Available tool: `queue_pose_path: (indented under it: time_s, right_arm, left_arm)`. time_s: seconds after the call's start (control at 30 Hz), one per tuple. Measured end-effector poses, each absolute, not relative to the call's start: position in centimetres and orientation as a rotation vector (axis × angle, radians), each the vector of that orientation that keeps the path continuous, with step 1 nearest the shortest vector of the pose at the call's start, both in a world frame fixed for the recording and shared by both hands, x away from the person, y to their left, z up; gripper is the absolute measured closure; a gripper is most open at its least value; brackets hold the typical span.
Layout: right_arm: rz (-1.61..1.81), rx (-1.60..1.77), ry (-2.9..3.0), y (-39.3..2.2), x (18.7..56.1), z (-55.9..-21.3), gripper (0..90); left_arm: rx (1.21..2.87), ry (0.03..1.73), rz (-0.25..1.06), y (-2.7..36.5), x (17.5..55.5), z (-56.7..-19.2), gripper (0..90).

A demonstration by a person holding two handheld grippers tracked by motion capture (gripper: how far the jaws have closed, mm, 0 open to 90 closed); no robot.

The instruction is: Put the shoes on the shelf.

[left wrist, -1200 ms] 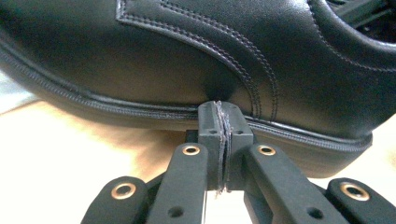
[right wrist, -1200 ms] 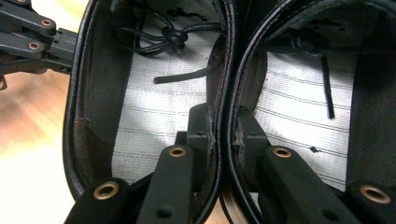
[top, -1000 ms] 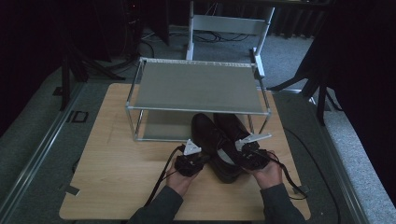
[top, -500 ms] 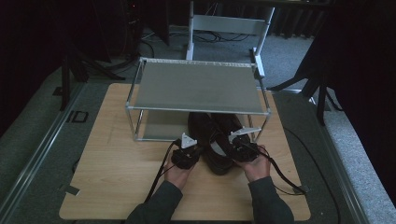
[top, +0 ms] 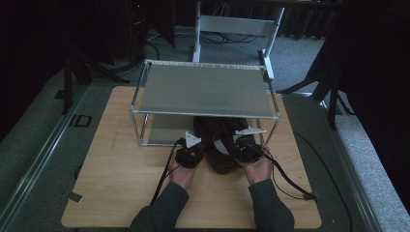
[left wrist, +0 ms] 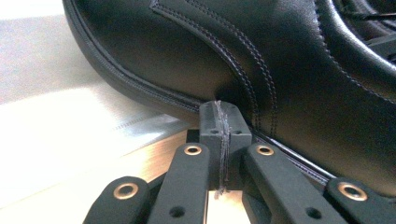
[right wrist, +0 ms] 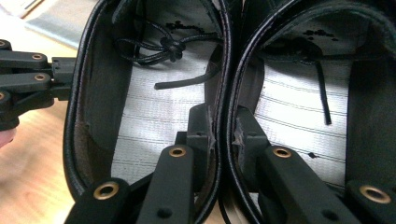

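From the high view, the pair of black leather lace-up shoes [top: 220,145] lay on the pale wooden table [top: 121,188], toes tucked under the lower tier of the grey metal two-shelf rack [top: 203,89], apparently being slid in together. A second earlier they lay nearer the person, with the hands further back.

In the left gripper view, the left gripper [left wrist: 219,140] was pressed together, empty, its tips nudging the shoe's outer side.

In the right gripper view, the right gripper [right wrist: 224,126] pinched both shoes' adjoining inner collars, so the two moved as one.
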State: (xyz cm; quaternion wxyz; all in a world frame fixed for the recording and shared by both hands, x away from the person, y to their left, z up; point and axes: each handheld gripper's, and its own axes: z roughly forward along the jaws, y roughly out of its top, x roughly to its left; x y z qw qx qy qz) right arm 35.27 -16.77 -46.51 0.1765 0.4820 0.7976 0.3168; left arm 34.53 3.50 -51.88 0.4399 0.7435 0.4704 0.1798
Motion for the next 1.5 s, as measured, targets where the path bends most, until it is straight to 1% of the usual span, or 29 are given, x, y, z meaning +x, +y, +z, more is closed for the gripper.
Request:
queue_pose_path:
  time_s: [0.07,0.33,0.4,0.6,0.63,0.83,1.1,1.3,1.5]
  right_arm:
    - [0.914,1.379,2.233,-16.3,35.7,-46.6,79.6]
    - [0.921,1.421,2.181,-15.5,36.7,-47.1,79.6]
    - [0.909,1.405,2.159,-14.8,36.9,-47.1,79.6]
    - [0.949,1.440,2.116,-14.3,37.5,-47.3,79.5]
    - [0.956,1.444,2.108,-14.3,37.5,-47.3,79.5]
    - [0.969,1.457,2.079,-14.1,37.9,-47.5,79.5]
    - [1.020,1.493,2.020,-13.6,38.6,-48.1,79.5]
    - [1.036,1.510,1.982,-13.5,39.0,-48.3,80.2]
    - [1.034,1.540,1.950,-13.6,39.8,-49.0,81.0]
  left_arm:
    - [1.836,1.185,0.492,3.6,35.1,-51.9,89.7]
    - [1.834,1.213,0.576,3.2,36.1,-52.3,89.8]
    - [1.806,1.225,0.615,3.2,36.4,-52.5,89.9]
    - [1.775,1.235,0.664,3.3,36.9,-52.5,90.0]
    - [1.764,1.221,0.694,3.2,37.1,-52.6,90.0]
    - [1.755,1.212,0.729,3.2,37.6,-52.8,90.0]
    - [1.708,1.275,0.791,2.9,38.3,-53.0,90.0]
    - [1.703,1.293,0.795,2.7,38.8,-52.9,90.0]
    - [1.737,1.250,0.782,2.5,38.5,-52.7,89.7]
